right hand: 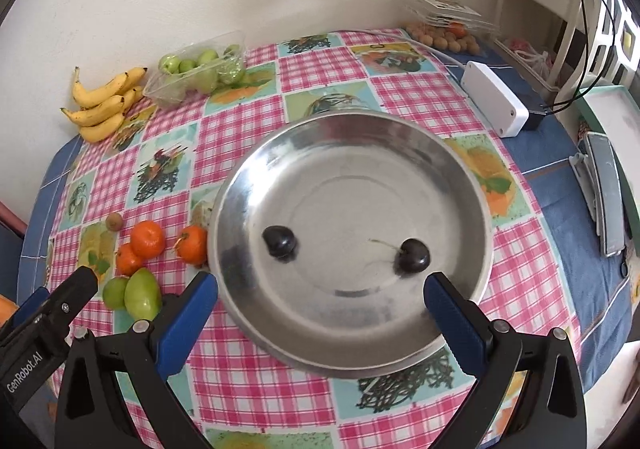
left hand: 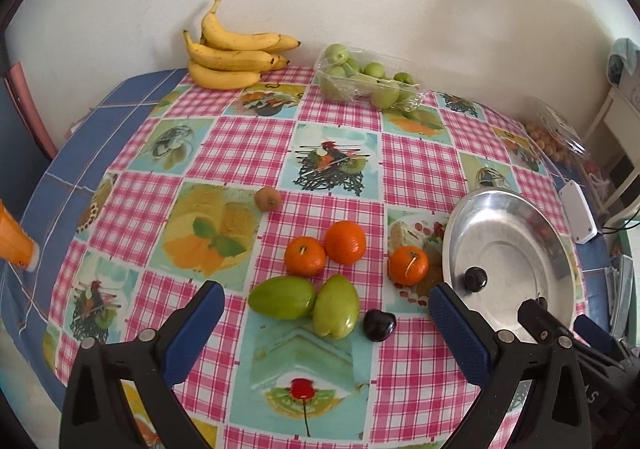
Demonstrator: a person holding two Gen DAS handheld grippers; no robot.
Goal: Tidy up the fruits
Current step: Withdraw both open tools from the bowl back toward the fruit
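Two dark cherries (right hand: 280, 242) (right hand: 414, 255) lie in the metal plate (right hand: 360, 153). My right gripper (right hand: 321, 283) hovers open over the plate's near rim and holds nothing. A third cherry (left hand: 379, 325) lies on the tablecloth beside two green fruits (left hand: 282, 297) (left hand: 336, 307). Behind them are three oranges (left hand: 305, 255) (left hand: 345, 242) (left hand: 409, 265) and a small brown fruit (left hand: 267, 199). My left gripper (left hand: 324, 291) is open just above and in front of the green fruits, empty. The plate (left hand: 516, 233) stands to its right.
Bananas (left hand: 236, 57) and a clear tray of green plums (left hand: 368, 79) sit by the back wall. A white box (right hand: 496, 105) and a clear box of small brown fruits (right hand: 444, 33) are at the far right. An orange object (left hand: 16, 241) sits at the left edge.
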